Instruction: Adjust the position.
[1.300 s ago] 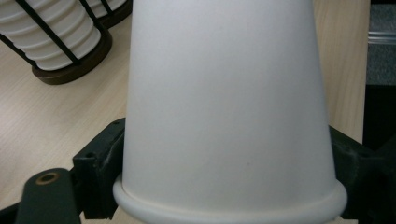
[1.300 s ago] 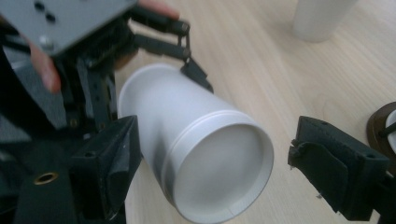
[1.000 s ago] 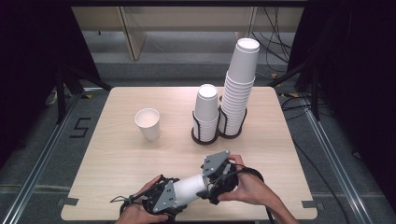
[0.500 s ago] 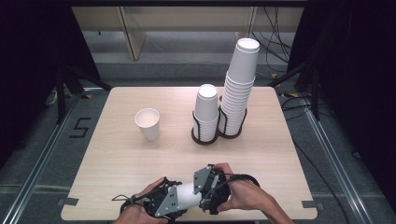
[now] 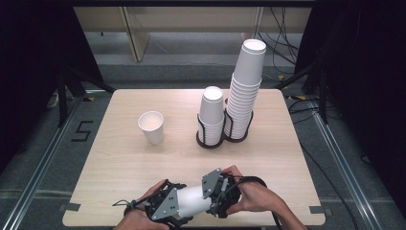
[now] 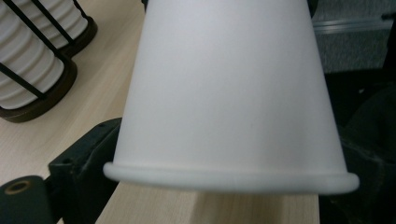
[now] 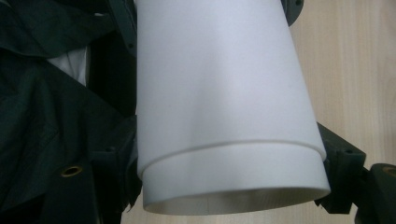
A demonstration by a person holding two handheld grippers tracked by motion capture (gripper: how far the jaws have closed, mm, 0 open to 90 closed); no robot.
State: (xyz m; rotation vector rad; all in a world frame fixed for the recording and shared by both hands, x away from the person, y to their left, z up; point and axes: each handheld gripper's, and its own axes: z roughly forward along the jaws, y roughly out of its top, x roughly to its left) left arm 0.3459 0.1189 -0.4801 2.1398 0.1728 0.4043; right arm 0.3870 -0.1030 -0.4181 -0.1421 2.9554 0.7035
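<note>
Cups nested [image 5: 194,203] lying sideways between left gripper [image 5: 167,205] and right gripper [image 5: 218,188] at the table's [image 5: 119,163] near edge, seen from high view; rolled rim [image 6: 231,175] gripped between left fingers in left gripper view; two-cup step [image 7: 233,149] clamped between right fingers in right gripper view; farther off, lone cup [image 5: 151,127], short stack [image 5: 211,115], tall stack [image 5: 245,88] in black holders; readable writing limited to floor mark "5" [image 5: 81,130].

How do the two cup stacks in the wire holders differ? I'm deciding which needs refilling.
The right stack is much taller, rising well above its black wire holder; the left stack is short, only a few cups higher than its holder. The right stack leans slightly; the left stands straighter. Both are white paper cups stacked upside down, side by side.
</note>
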